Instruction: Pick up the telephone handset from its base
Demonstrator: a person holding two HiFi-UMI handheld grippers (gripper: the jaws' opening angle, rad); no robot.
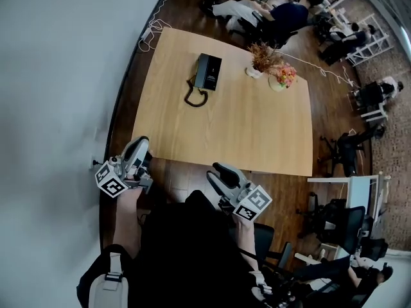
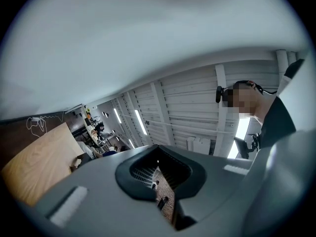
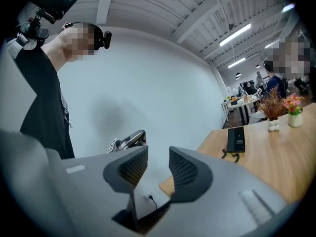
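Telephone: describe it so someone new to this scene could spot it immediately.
Find the big light wooden table in the middle of the head view. Toward its far left corner lies the telephone, a flat black rectangle. Unlike the two flower vases to its right, it is dark and trails a looped black cord.

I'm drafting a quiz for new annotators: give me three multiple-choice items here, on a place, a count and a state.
1. Where on the light wooden table is the black desk telephone? A near edge; B toward the far edge; C off the table.
2. How many flower vases stand there? A one; B two; C four.
3. Jaws of the right gripper: A apart, empty; B shut on the telephone; C shut on a vase.
B: the head view shows it far up the table. B: dried-stem vase and pink-flower vase. A: its own view shows a clear gap.
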